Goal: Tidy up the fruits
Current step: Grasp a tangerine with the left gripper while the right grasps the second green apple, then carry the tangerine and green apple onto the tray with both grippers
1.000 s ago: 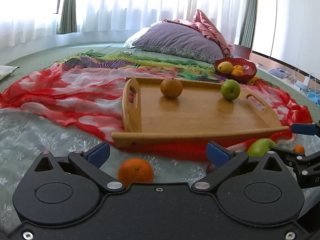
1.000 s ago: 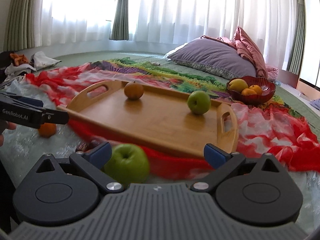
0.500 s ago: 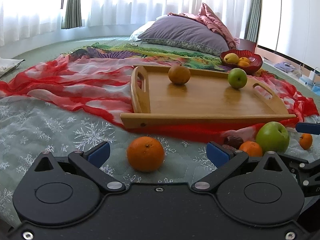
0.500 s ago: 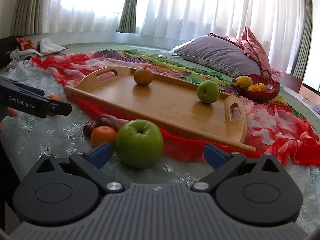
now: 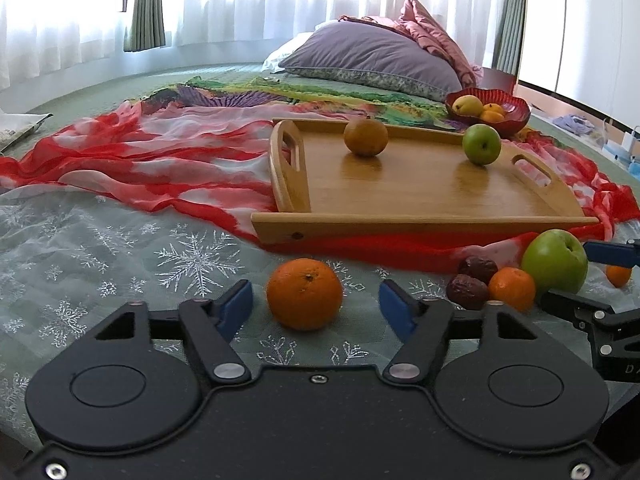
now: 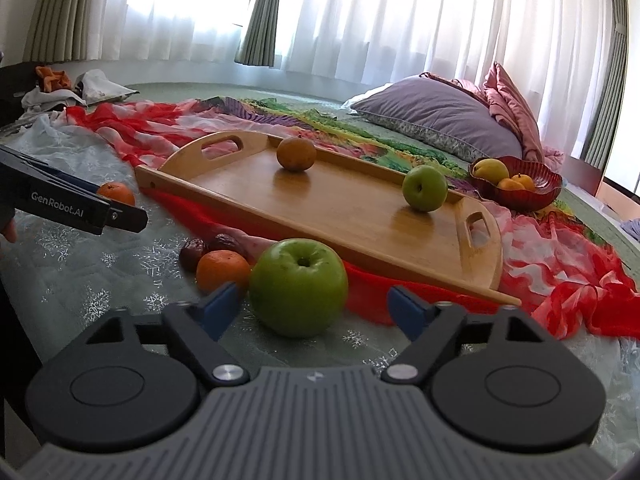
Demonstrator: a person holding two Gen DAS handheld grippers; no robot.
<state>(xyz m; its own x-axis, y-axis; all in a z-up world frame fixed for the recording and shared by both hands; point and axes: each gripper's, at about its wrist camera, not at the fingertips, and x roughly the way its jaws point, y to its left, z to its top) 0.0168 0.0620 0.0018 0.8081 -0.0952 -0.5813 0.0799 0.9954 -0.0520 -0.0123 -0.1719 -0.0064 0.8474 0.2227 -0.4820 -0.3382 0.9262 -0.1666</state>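
Bed cover [image 5: 100, 248]: pale green, snowflake print, carries everything below.
Red-and-white scarf [image 5: 160, 160]: spread across the cover, runs under the tray.
Purple pillow [image 5: 372, 56]: far end of the bed, pink cloth bunched behind it.
Wooden tray [image 5: 420, 216]: lies on the scarf, a cut-out handle at each end, its near rim facing both cameras.
Left gripper [image 5: 316, 304]: low over the cover in front of the tray; jaws closing, the big orange between them, a gap visible on each side of the fruit, pads not pressing.
Right gripper [image 6: 314, 306]: just right of the left one; jaws closing, the near green apple between them, left pad close to the apple's skin, right pad clearly off it.
Red bowl [image 5: 516, 114]: beyond the tray's far right corner, holds a yellow fruit and small orange ones.
Near green apple [image 6: 298, 288]: on the cover, in front of the tray's near rim, beside the scarf edge.
Big orange [image 5: 305, 294]: on the cover, left of the fruit cluster, apart from it.
Brown round fruit [image 5: 366, 138]: on the tray, far side, left of middle.
Second green apple [image 5: 481, 145]: on the tray, far right.
Small orange [image 6: 222, 270]: touching the near green apple's left side.
Two dark dried fruits [image 6: 208, 246]: just behind the small orange.
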